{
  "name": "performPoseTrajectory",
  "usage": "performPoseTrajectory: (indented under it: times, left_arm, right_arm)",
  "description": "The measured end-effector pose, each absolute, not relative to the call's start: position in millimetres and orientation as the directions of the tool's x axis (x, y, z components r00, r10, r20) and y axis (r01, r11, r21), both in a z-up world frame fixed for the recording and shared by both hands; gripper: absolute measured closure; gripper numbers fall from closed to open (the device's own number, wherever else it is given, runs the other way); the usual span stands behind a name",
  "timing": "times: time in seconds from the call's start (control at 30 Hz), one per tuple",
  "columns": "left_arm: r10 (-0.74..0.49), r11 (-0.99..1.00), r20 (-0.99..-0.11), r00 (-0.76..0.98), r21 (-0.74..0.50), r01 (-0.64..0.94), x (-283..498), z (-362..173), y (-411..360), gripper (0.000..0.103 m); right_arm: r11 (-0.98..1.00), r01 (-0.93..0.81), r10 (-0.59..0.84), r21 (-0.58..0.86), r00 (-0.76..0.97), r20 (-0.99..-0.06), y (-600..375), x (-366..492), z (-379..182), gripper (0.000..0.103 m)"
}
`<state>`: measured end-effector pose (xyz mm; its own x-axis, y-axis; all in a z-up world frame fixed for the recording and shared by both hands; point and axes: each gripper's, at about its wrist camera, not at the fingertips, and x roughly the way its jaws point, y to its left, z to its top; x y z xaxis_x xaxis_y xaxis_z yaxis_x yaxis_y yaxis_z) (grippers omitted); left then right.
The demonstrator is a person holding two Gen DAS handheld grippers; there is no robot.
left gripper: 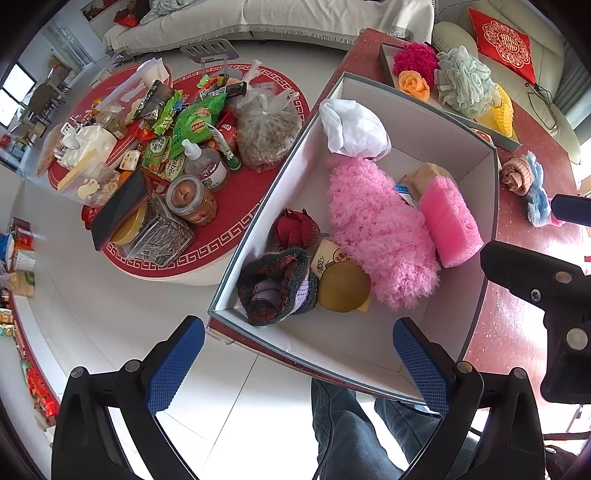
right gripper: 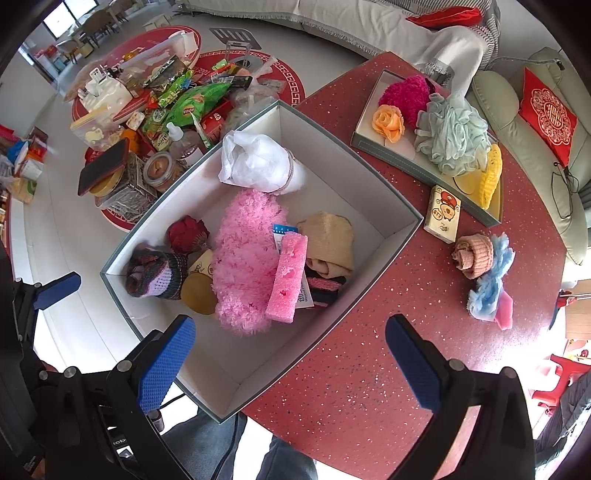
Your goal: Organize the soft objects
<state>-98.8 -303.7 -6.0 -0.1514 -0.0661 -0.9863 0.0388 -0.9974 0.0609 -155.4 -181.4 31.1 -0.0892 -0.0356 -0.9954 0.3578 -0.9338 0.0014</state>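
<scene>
– Where were the soft things?
– Most lay in the white box (right gripper: 384, 199) at the red table's (right gripper: 369, 369) near edge; a pink roll (right gripper: 473, 255) sat outside.
– The grippers?
– Left gripper (left gripper: 299, 363) and right gripper (right gripper: 291, 363) gaped empty above; sofa (right gripper: 369, 26) behind.

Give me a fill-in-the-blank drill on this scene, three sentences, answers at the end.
1. The pink sponge lies inside the big white-lined ____.
2. The orange fabric rose sits in the shallow tray beside a fluffy magenta ball and a pale ____ mesh bath pouf.
3. The rolled pink cloth and the blue fluffy piece lie on the red ____, outside both containers.

Missing words: box; green; table
</scene>
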Motion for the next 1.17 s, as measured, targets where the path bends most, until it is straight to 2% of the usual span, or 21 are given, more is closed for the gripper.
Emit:
performPoseTrajectory:
  times: [1.07,1.17]
  left_arm:
    - [-0.059,-0.997,-0.988,-0.141,0.053,0.048,-94.4,-7.5,-310.3,0.0]
    - [-0.028,-0.999,-0.985,-0.168,0.021,0.045,-93.8,-3.6,-311.6,0.0]
  right_arm:
    - [-0.934,0.358,-0.036,-0.001,-0.094,-0.995,-188.4,-151.5,34.9,0.0]
    - [-0.933,0.359,-0.035,-0.001,-0.095,-0.995,-188.6,-151.4,34.8,0.0]
